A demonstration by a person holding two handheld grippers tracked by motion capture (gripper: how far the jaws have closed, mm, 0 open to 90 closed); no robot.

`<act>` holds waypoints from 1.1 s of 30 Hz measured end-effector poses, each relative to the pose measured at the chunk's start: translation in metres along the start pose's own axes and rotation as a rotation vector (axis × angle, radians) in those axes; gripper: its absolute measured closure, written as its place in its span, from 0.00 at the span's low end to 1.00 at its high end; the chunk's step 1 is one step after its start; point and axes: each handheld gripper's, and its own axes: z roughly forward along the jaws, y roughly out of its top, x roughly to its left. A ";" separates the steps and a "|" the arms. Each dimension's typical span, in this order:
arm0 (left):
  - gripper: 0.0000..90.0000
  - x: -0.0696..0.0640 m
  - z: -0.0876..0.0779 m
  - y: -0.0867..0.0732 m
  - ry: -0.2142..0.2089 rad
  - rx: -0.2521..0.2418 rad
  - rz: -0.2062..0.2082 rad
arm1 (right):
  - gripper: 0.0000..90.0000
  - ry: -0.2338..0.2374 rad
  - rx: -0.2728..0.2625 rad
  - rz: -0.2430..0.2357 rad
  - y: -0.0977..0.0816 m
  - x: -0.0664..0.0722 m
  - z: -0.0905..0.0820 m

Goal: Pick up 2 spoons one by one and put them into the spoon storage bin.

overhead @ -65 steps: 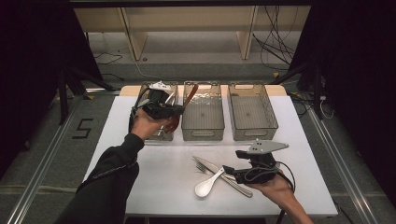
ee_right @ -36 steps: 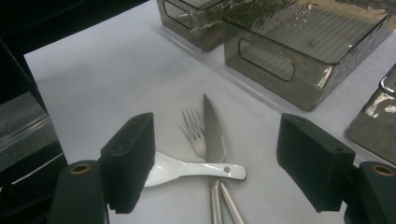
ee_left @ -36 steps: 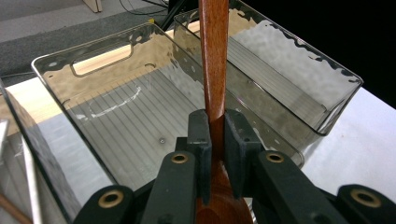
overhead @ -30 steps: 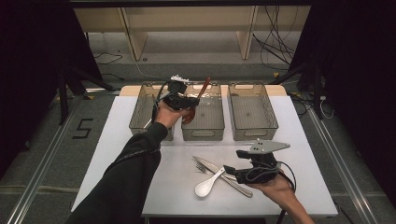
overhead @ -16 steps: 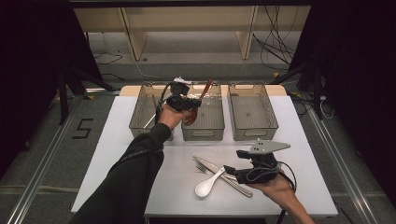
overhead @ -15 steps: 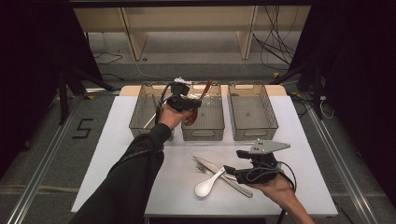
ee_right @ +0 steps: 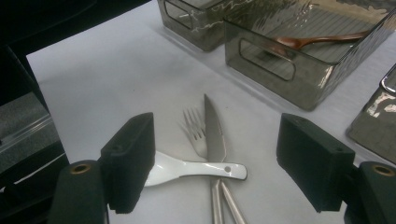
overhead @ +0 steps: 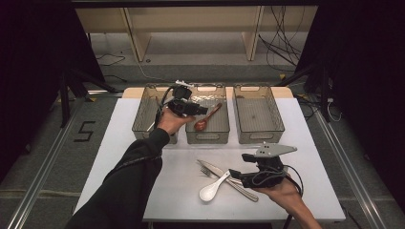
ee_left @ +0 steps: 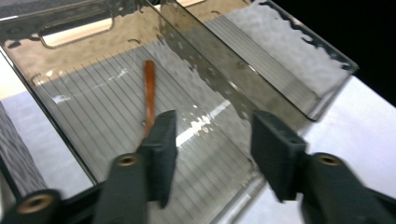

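Note:
A brown wooden spoon (overhead: 206,119) lies in the middle clear bin (overhead: 208,136), bowl toward me; its handle (ee_left: 149,88) runs along the ribbed floor. My left gripper (overhead: 202,110) hovers over that bin. Its jaws have just been opening and stand open (ee_left: 215,135) with nothing between them. On the white table near the front lie a white spoon (overhead: 212,189), a knife (ee_right: 214,133) and a fork (ee_right: 195,128), crossed together. My right gripper (overhead: 235,174) rests just right of them, open (ee_right: 217,137), its jaws either side of the cutlery and above it.
Three clear bins stand in a row at the far side of the table: the left bin (overhead: 143,119), the middle one and the right bin (overhead: 258,129). The wooden spoon (ee_right: 317,41) shows through the middle bin's wall. Dark floor and cables surround the table.
The left gripper held the wooden spoon tilted over the middle bin; its jaws have opened and the spoon now lies in the bin. The right gripper has stayed put.

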 end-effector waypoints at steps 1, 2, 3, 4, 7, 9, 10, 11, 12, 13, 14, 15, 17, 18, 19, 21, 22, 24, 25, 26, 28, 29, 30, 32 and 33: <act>0.49 -0.001 -0.004 -0.002 -0.006 -0.006 -0.001 | 0.32 -0.001 0.000 -0.002 0.000 0.000 0.000; 0.46 -0.004 -0.012 -0.005 -0.015 -0.015 -0.001 | 0.32 -0.001 0.001 -0.001 0.000 0.000 0.000; 0.43 -0.005 -0.019 -0.008 -0.024 -0.026 -0.001 | 0.32 -0.002 0.000 0.000 0.000 0.000 0.000; 0.42 -0.007 -0.026 -0.012 -0.031 -0.032 0.007 | 0.32 -0.002 0.000 0.000 0.000 0.001 0.000; 0.38 -0.010 -0.045 -0.023 -0.043 -0.067 0.008 | 0.32 -0.004 0.003 0.001 0.000 0.001 0.001; 0.37 -0.012 -0.057 -0.032 -0.053 -0.082 0.017 | 0.32 -0.004 0.009 -0.007 0.001 0.001 0.003; 0.36 -0.013 -0.064 -0.037 -0.055 -0.093 0.029 | 0.32 -0.003 0.011 -0.006 0.001 0.002 0.003; 0.36 -0.013 -0.068 -0.041 -0.055 -0.099 0.035 | 0.32 -0.001 0.014 -0.007 0.001 0.002 0.005; 0.35 -0.013 -0.071 -0.042 -0.057 -0.093 0.045 | 0.32 -0.001 0.016 -0.011 0.002 0.002 0.006; 0.35 -0.014 -0.076 -0.044 -0.050 -0.101 0.054 | 0.32 -0.001 0.018 -0.013 0.002 0.003 0.006; 0.34 -0.015 -0.081 -0.046 -0.048 -0.122 0.055 | 0.32 -0.001 0.018 -0.015 0.003 0.003 0.007; 0.34 -0.015 -0.086 -0.049 -0.058 -0.144 0.055 | 0.32 -0.002 0.019 -0.018 0.003 0.003 0.008; 0.32 -0.017 -0.095 -0.055 -0.061 -0.158 0.067 | 0.33 0.001 0.024 -0.020 0.005 0.004 0.010; 0.31 -0.019 -0.098 -0.058 -0.060 -0.160 0.074 | 0.35 0.003 0.029 -0.025 0.005 0.004 0.013; 0.31 -0.020 -0.101 -0.062 -0.065 -0.151 0.090 | 0.35 0.004 0.036 -0.030 0.005 0.005 0.014; 0.28 -0.023 -0.107 -0.070 -0.062 -0.154 0.108 | 0.38 -0.010 0.057 -0.037 0.006 0.005 0.018; 0.27 -0.024 -0.110 -0.077 -0.065 -0.159 0.115 | 0.39 -0.011 0.070 -0.039 0.006 0.005 0.021; 0.25 -0.026 -0.115 -0.088 -0.054 -0.173 0.111 | 0.43 -0.007 0.086 -0.044 0.006 0.003 0.026; 0.25 -0.026 -0.116 -0.095 -0.052 -0.175 0.114 | 0.45 -0.007 0.093 -0.043 0.006 0.002 0.028; 0.25 -0.026 -0.117 -0.099 -0.048 -0.176 0.118 | 0.48 -0.005 0.102 -0.039 0.006 0.001 0.031; 0.25 -0.026 -0.121 -0.113 -0.031 -0.188 0.116 | 0.55 -0.003 0.118 -0.035 0.007 -0.001 0.037; 0.25 -0.025 -0.123 -0.119 -0.026 -0.190 0.111 | 0.58 -0.004 0.129 -0.042 0.007 -0.003 0.041; 0.25 -0.025 -0.125 -0.125 -0.021 -0.201 0.102 | 0.62 -0.007 0.143 -0.045 0.007 -0.004 0.045; 0.25 -0.024 -0.128 -0.134 -0.010 -0.210 0.107 | 0.68 -0.013 0.164 -0.054 0.007 -0.007 0.051; 0.25 -0.024 -0.130 -0.138 0.001 -0.210 0.123 | 0.70 -0.013 0.168 -0.057 0.007 -0.008 0.054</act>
